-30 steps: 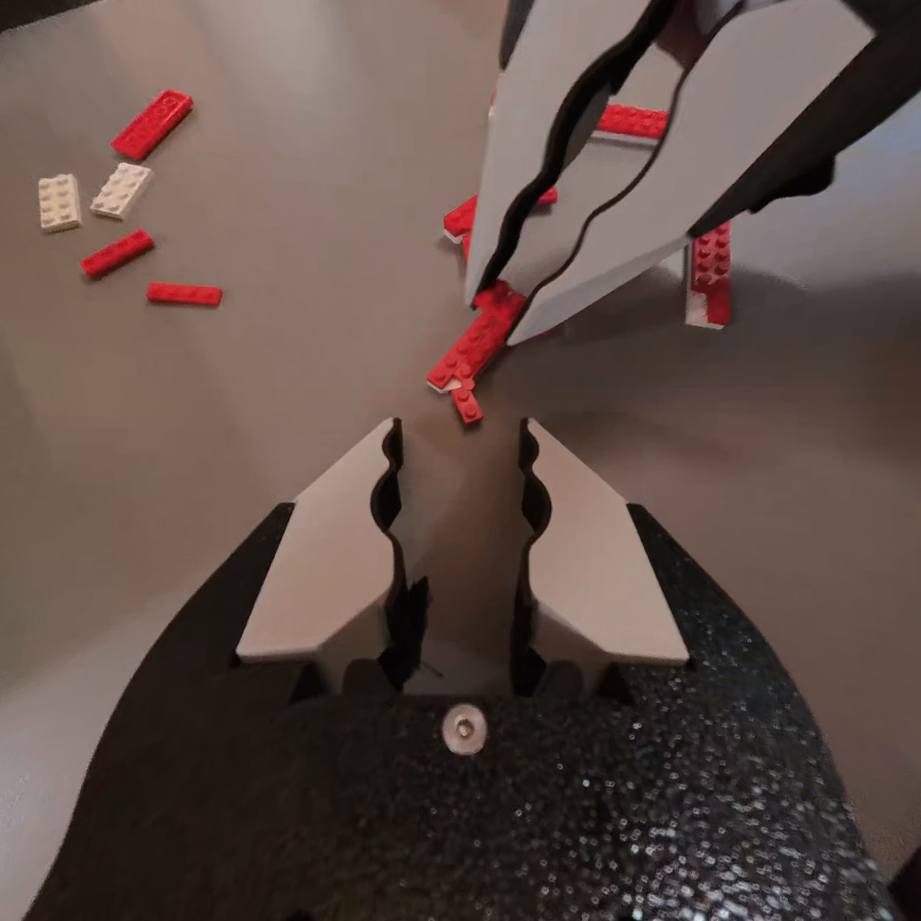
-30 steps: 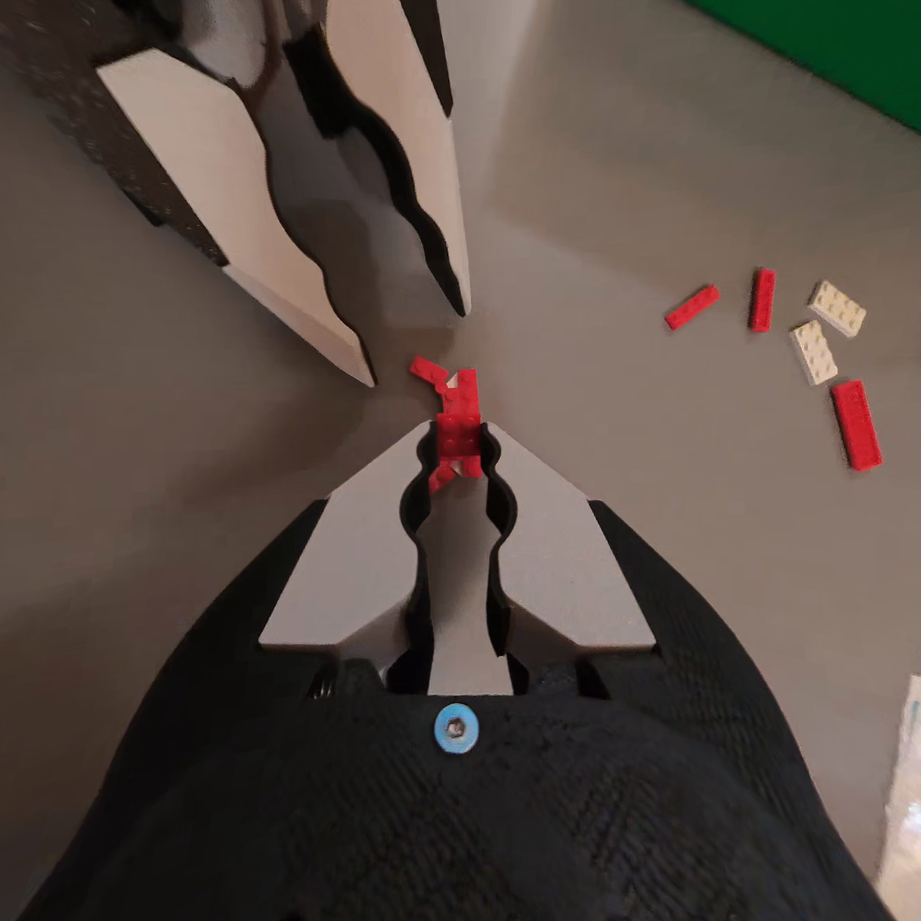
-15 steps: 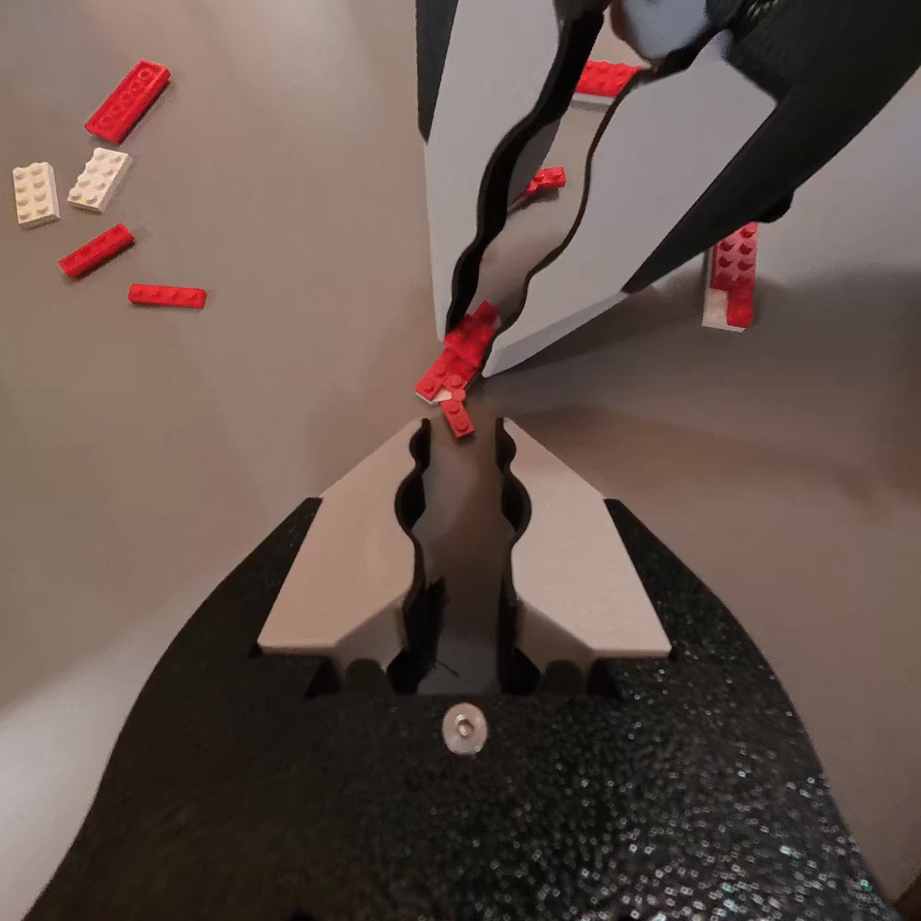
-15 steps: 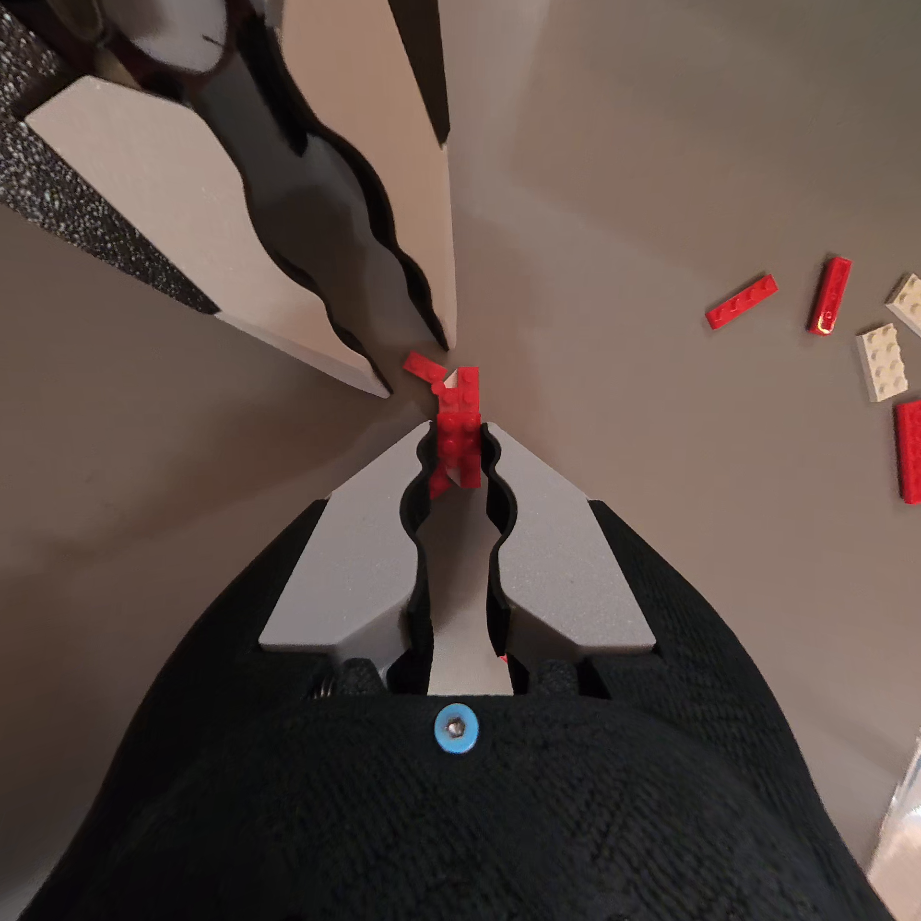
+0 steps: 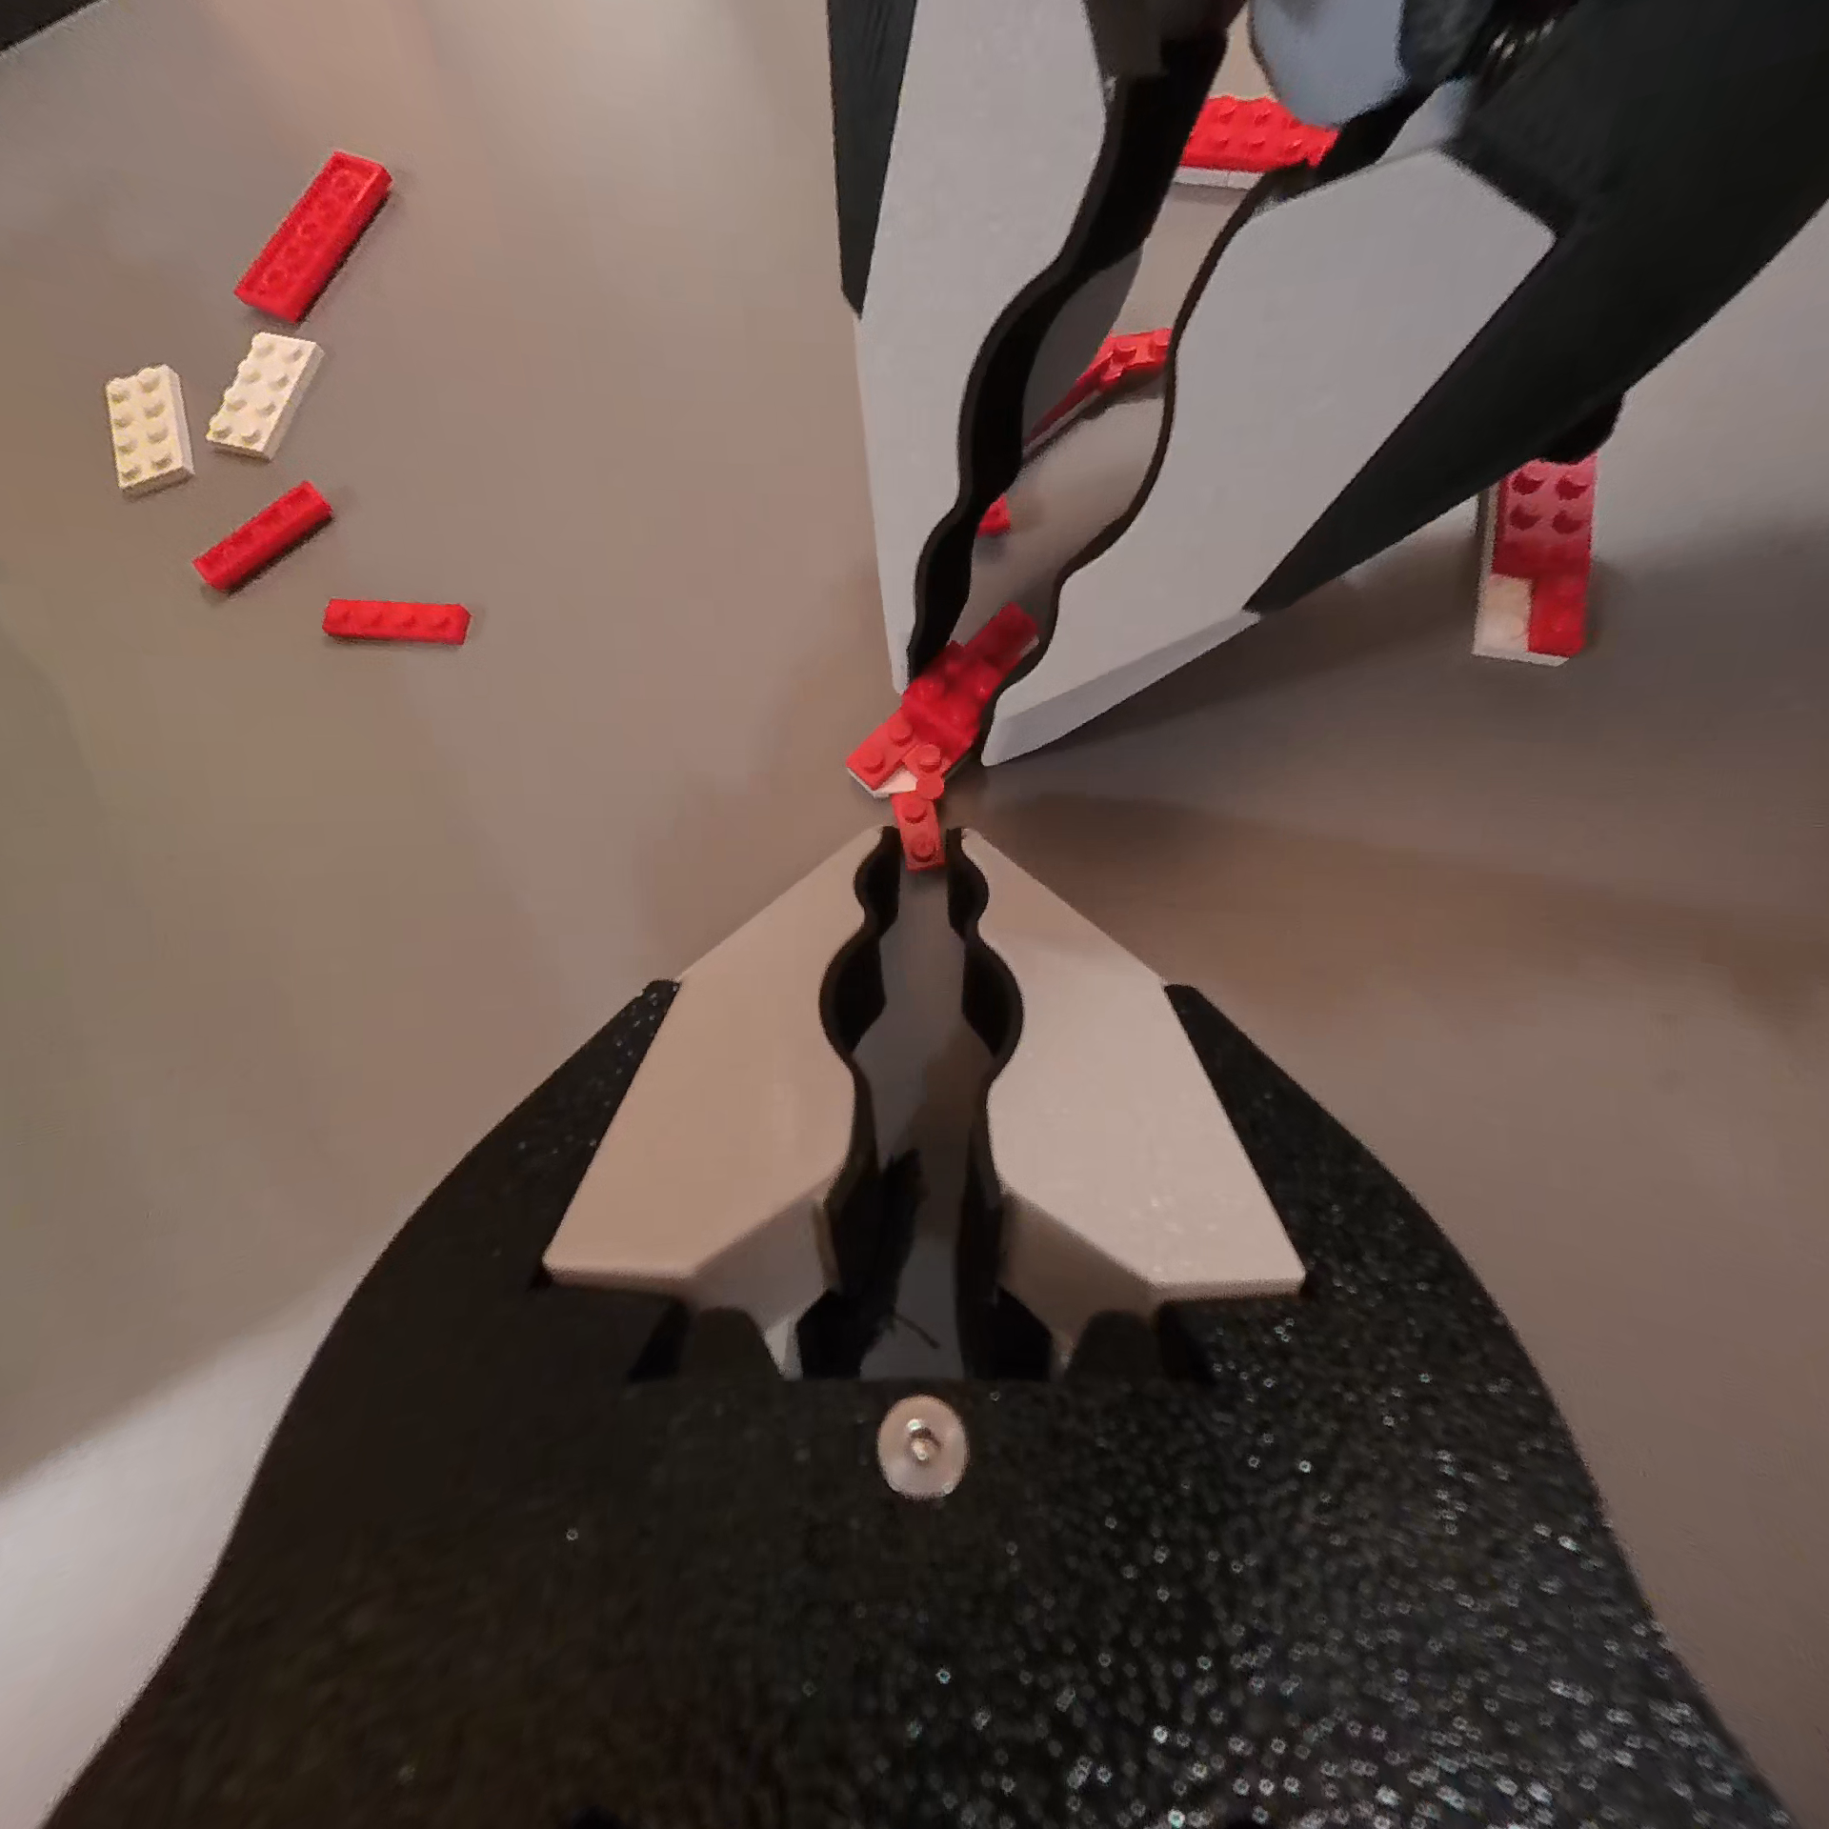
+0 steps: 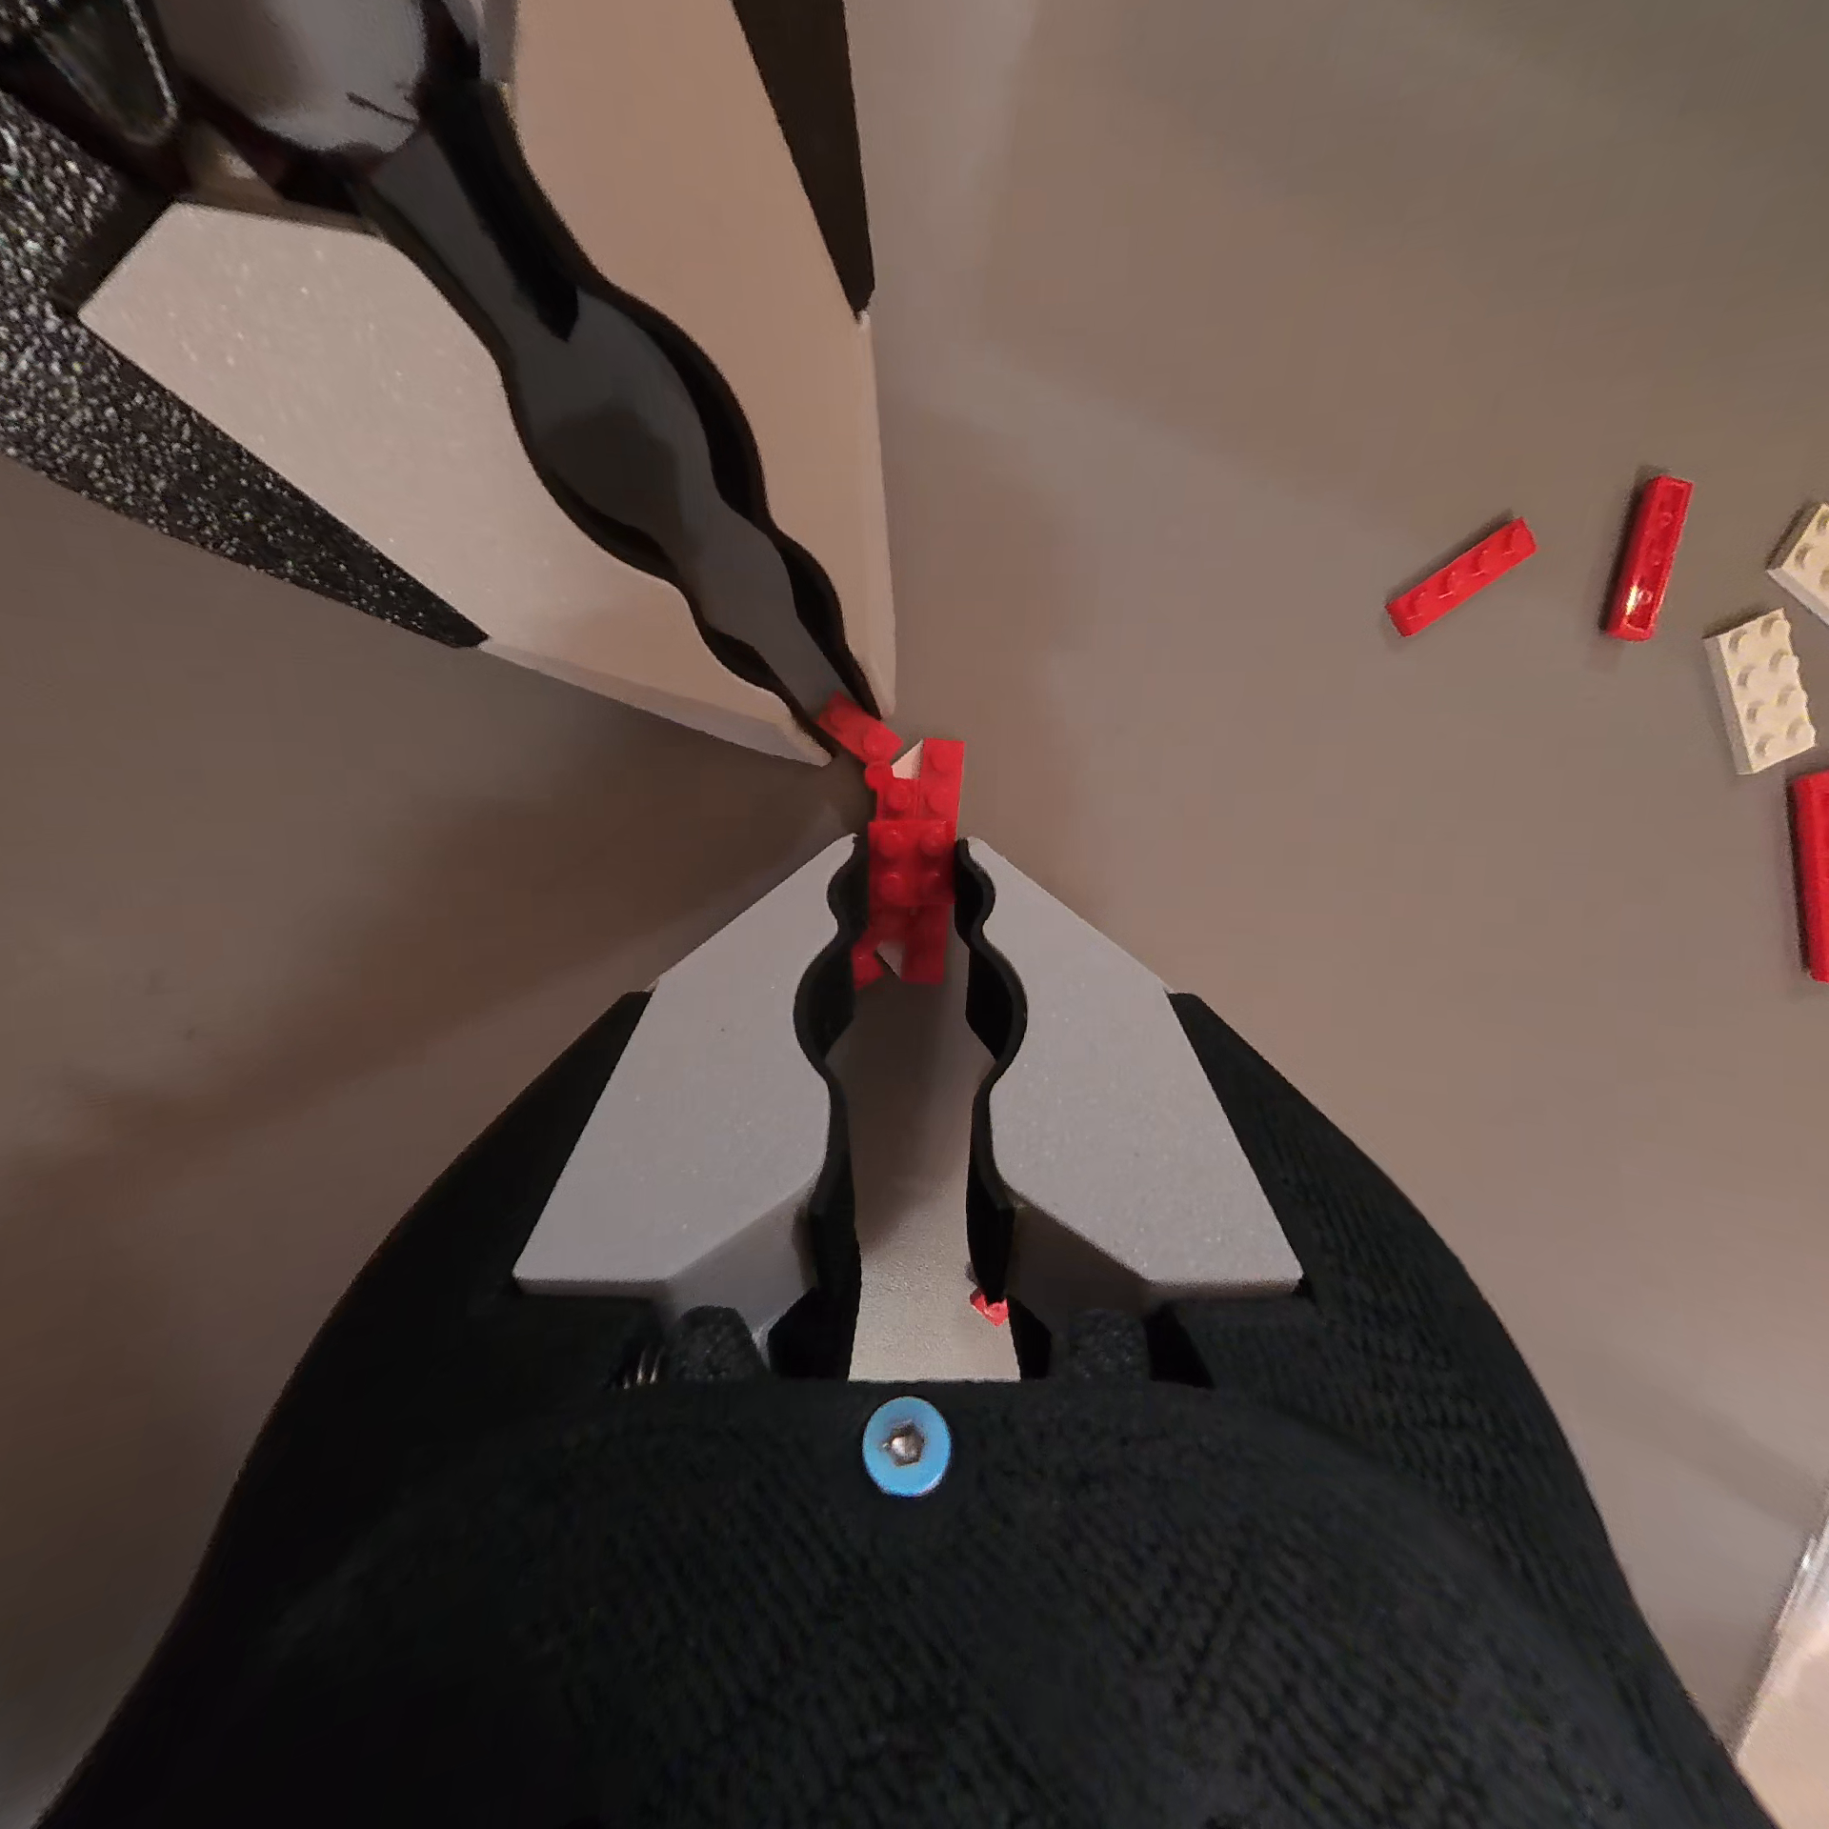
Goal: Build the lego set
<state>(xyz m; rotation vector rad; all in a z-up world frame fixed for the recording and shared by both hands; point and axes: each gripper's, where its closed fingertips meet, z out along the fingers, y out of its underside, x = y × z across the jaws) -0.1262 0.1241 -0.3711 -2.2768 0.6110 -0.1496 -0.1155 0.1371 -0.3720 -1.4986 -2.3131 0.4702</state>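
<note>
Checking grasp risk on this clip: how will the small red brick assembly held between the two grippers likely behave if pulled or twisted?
The red brick assembly looks stiff, being hard plastic, and probably light, since it is made of thin plates. The narrow red piece that the left gripper pinches joins by what seems a single stud, so it may swivel or pop off. The right gripper clamps the wider part, likely more securely.

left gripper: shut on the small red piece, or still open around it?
Shut on it. The left gripper's fingertips pinch the small red plate that sticks out from the red assembly; the right wrist view agrees.
</note>
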